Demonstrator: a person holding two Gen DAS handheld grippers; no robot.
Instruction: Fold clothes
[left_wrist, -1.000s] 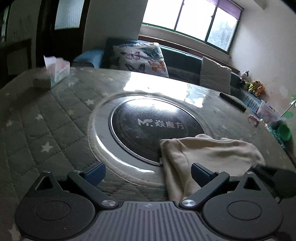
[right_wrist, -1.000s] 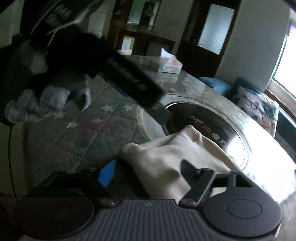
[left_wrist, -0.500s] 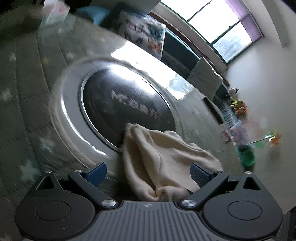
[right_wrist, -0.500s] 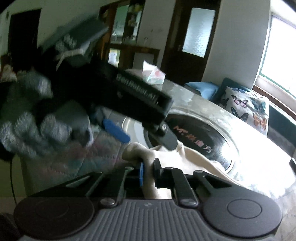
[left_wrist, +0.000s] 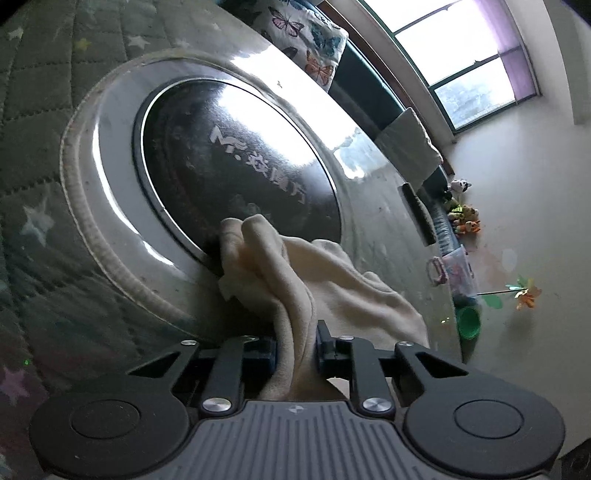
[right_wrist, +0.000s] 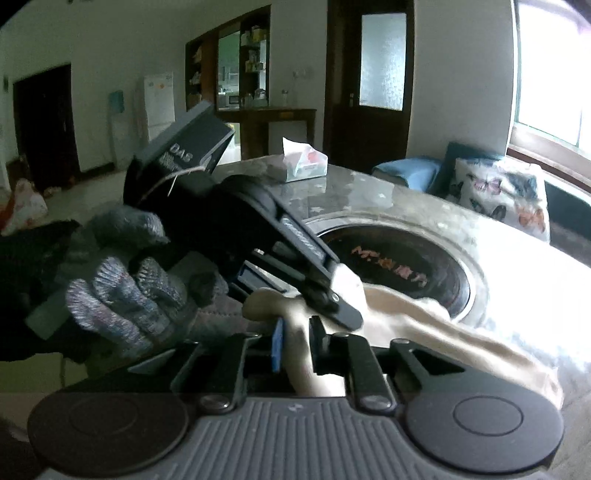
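Observation:
A cream cloth (left_wrist: 317, 273) lies bunched on the round table, partly over the black centre disc (left_wrist: 236, 147). My left gripper (left_wrist: 295, 350) is shut on a fold of the cloth near its front edge. In the right wrist view my right gripper (right_wrist: 297, 341) is shut on the cloth (right_wrist: 424, 325) too. The left gripper (right_wrist: 314, 284), held by a gloved hand (right_wrist: 122, 291), sits just ahead of it, also pinching the cloth.
The table has a quilted star-pattern cover (left_wrist: 37, 147) around a steel ring (left_wrist: 96, 155). A tissue box (right_wrist: 304, 164) stands at the far side. A dark remote (left_wrist: 417, 214) lies near the right edge. A butterfly cushion (left_wrist: 306, 40) rests on the sofa behind.
Both grippers have closed on the cloth: the right one about half a second ago, the left one just now. The left gripper has tilted and moved in over the cloth's edge.

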